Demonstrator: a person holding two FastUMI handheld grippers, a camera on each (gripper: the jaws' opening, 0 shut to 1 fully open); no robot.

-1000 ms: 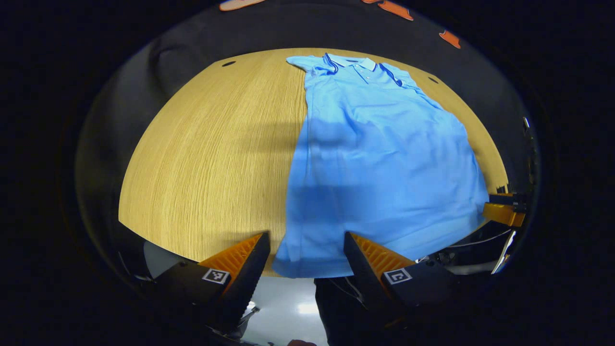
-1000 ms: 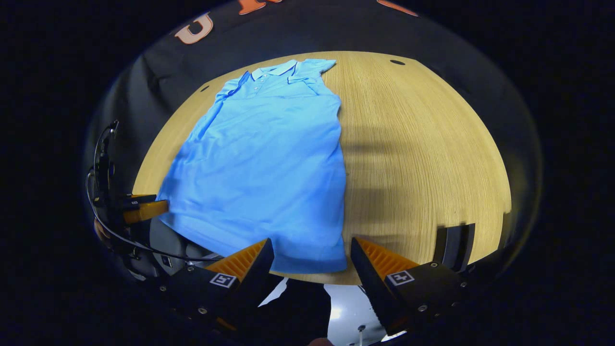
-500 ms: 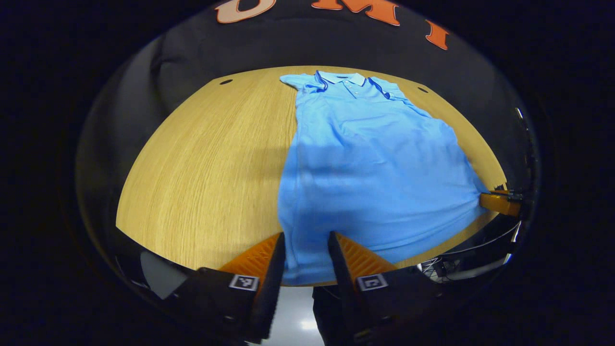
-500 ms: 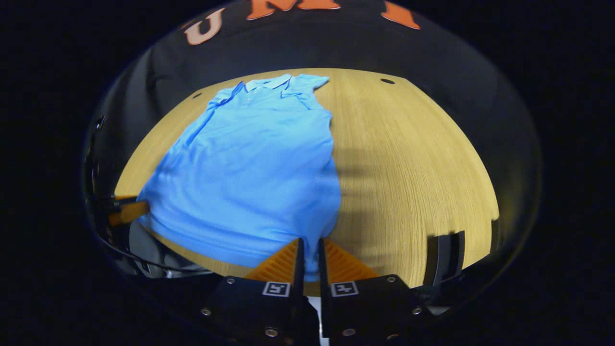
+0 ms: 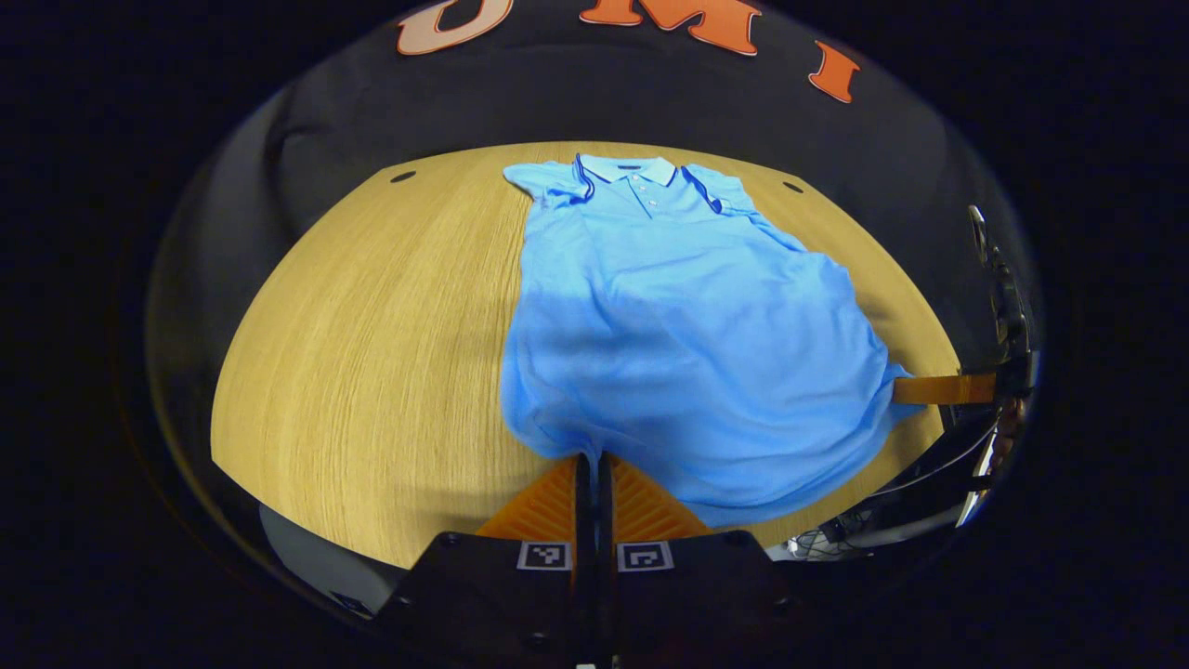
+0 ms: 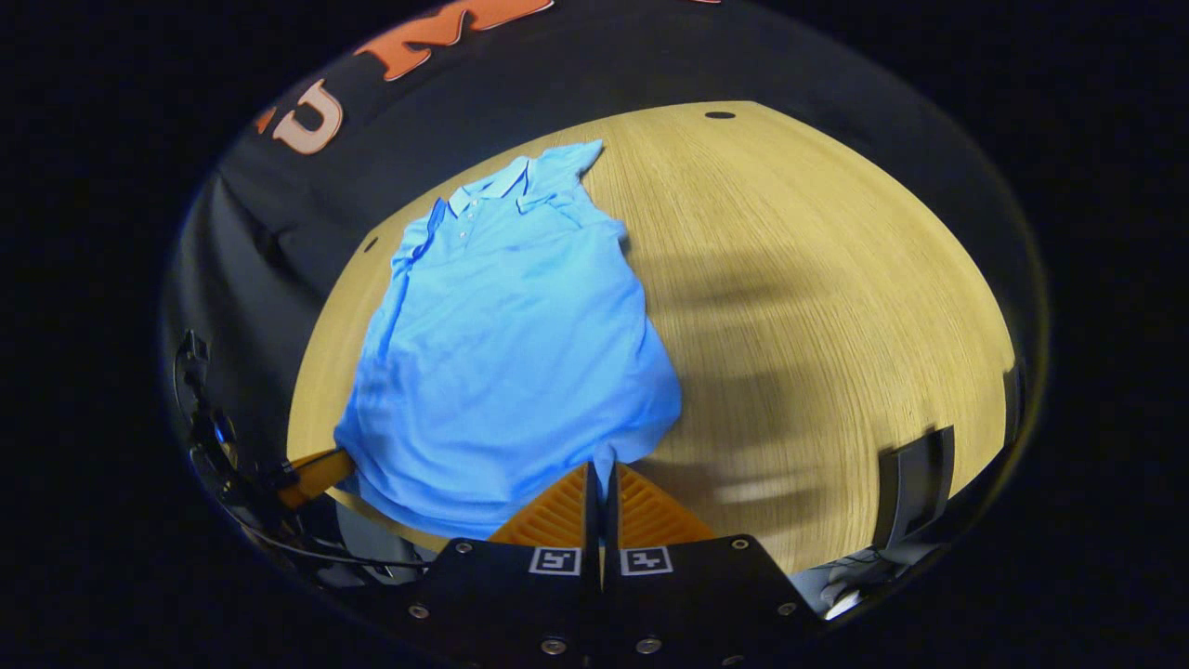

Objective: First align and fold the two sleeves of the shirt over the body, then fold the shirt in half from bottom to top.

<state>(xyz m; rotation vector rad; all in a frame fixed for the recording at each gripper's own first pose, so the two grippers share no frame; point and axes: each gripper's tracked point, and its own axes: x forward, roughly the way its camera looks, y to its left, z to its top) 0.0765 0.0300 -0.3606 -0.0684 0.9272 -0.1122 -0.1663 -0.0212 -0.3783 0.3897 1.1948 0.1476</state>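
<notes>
A light blue polo shirt is laid front-up on a pale wooden table, its collar turned toward the booth's far wall and its hem toward the near edge. Both short sleeves are seen tucked in at the shoulders, so that the body forms a long narrow shape. In the left gripper view the shirt is placed right of the table's middle; in the right gripper view it is placed left of the middle, with bare wood spread out beside it.

The left tool is pressed closed on the hem's near left corner, and the cloth is gathered to a small peak where it enters between the two fingers. The hem is drawn off the table there, and soft creases are spread up from the pinch. The right tool is likewise clamped narrow on the opposite hem corner, a thin tongue of blue fabric being caught between its fingers. Between the two pinched corners the hem is left sagging in a shallow curve at the table's near edge.

The right tool is also seen from the side at the right rim of the left gripper view, touching the shirt's edge, with dark cables beneath it. The left tool is seen at the lower left of the right gripper view, meeting the hem in the same way
</notes>
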